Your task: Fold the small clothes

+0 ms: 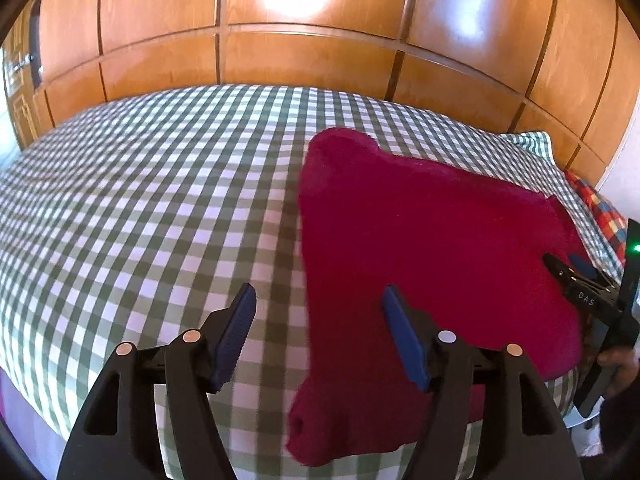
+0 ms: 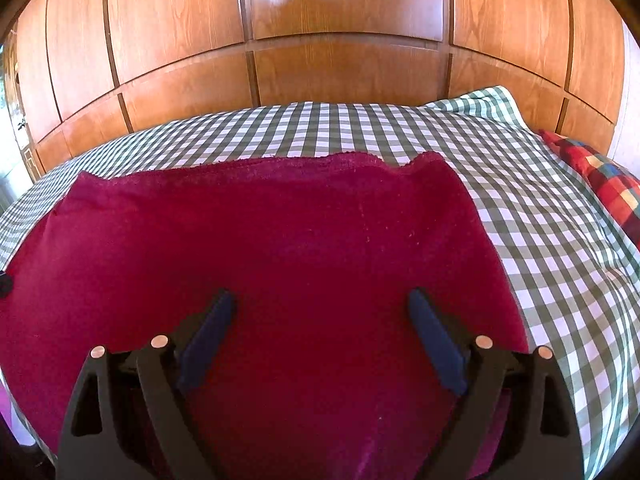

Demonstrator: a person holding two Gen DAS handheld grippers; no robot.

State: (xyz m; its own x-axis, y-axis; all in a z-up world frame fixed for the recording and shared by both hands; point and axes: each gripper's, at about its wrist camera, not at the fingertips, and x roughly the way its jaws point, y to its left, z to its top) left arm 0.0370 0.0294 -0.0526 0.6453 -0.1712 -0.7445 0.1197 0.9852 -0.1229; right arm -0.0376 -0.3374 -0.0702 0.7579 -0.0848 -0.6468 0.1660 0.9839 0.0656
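A dark red cloth lies spread flat on the bed, which is covered in a green-and-white checked sheet, toward the bed's right side and reaching its near edge. The left gripper hangs over the cloth's left border, jaws spread with nothing between them. The right gripper hangs above the cloth's near part, jaws likewise spread and empty. A multicoloured checked pillow lies at the bed's right edge, and wooden panelling stands behind the far edge.
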